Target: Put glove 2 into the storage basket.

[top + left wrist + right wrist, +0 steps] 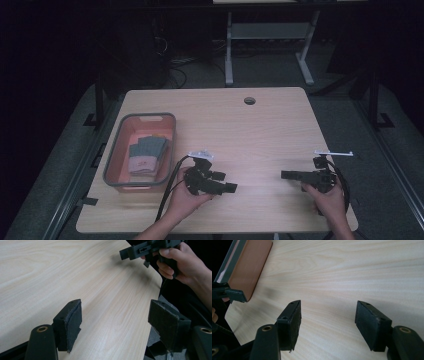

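Far left of the desk (260,125): a grey-rimmed basket (116,150) w/ pink inside, long axis running front to back, slightly angled. In it lies folded grey cloth (147,152) w/ a pinkish band at the near end; small mark on the band, too small to read. Cloth's long axis runs about the same way as the basket.

Next right, near the front edge: left hand-held gripper (225,186) in the person's left hand (186,197), pointing right across the desk, well apart from the basket. Jaws wide open, nothing between them; bare wood shows between the pads (73,325).

Far right front: right hand-held gripper (287,175) in the right hand (327,200), pointing left toward the other one, clear gap between the two. Jaws also wide open, empty; pads (295,322) over bare desk.

Desk is pale wood grain, rounded corners, cable hole (249,100) near the back edge. Room is dark; grey floor, white frame legs (229,50) behind. No readable writing anywhere.
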The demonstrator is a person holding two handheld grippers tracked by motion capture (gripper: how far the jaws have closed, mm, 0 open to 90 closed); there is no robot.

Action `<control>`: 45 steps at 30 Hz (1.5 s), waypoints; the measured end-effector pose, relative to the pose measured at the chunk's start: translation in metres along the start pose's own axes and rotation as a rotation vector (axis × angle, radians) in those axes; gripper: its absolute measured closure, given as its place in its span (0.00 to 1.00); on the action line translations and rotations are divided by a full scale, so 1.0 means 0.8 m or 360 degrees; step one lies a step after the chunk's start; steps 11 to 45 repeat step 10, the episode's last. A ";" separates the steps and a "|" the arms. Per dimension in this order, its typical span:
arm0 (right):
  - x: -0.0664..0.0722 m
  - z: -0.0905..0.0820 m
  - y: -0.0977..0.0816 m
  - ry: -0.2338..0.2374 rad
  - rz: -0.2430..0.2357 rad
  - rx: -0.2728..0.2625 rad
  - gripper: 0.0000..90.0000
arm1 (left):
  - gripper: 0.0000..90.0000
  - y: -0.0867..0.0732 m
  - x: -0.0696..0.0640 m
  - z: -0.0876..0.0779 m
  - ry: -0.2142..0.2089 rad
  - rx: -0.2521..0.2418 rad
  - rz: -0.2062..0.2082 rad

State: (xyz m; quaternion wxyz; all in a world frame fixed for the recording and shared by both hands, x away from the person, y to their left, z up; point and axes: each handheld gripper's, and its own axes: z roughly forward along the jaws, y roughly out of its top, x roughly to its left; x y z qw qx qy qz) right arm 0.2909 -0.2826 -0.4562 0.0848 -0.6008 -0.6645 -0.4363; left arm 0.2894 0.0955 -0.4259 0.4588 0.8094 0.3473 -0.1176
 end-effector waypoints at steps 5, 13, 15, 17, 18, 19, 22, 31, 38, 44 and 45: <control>0.005 -0.004 -0.017 0.0011 -0.0039 -0.0014 0.40 | 0.30 -0.012 -0.003 -0.003 0.0013 -0.0018 0.0012; 0.008 -0.004 -0.031 0.0059 -0.0054 -0.0078 0.40 | 0.29 -0.022 -0.004 -0.012 -0.0006 -0.0075 0.0024; 0.008 -0.004 -0.031 0.0059 -0.0054 -0.0078 0.40 | 0.29 -0.022 -0.004 -0.012 -0.0006 -0.0075 0.0024; 0.008 -0.004 -0.031 0.0059 -0.0054 -0.0078 0.40 | 0.29 -0.022 -0.004 -0.012 -0.0006 -0.0075 0.0024; 0.008 -0.004 -0.031 0.0059 -0.0054 -0.0078 0.40 | 0.29 -0.022 -0.004 -0.012 -0.0006 -0.0075 0.0024; 0.008 -0.004 -0.031 0.0059 -0.0054 -0.0078 0.40 | 0.29 -0.022 -0.004 -0.012 -0.0006 -0.0075 0.0024; 0.008 -0.004 -0.031 0.0059 -0.0054 -0.0078 0.40 | 0.29 -0.022 -0.004 -0.012 -0.0006 -0.0075 0.0024; 0.008 -0.004 -0.031 0.0059 -0.0054 -0.0078 0.40 | 0.29 -0.022 -0.004 -0.012 -0.0006 -0.0075 0.0024; 0.008 -0.004 -0.031 0.0059 -0.0054 -0.0078 0.40 | 0.29 -0.022 -0.004 -0.012 -0.0006 -0.0075 0.0024; 0.008 -0.004 -0.031 0.0059 -0.0054 -0.0078 0.40 | 0.29 -0.022 -0.004 -0.012 -0.0006 -0.0075 0.0024; 0.008 -0.004 -0.031 0.0059 -0.0054 -0.0078 0.40 | 0.29 -0.022 -0.004 -0.012 -0.0006 -0.0075 0.0024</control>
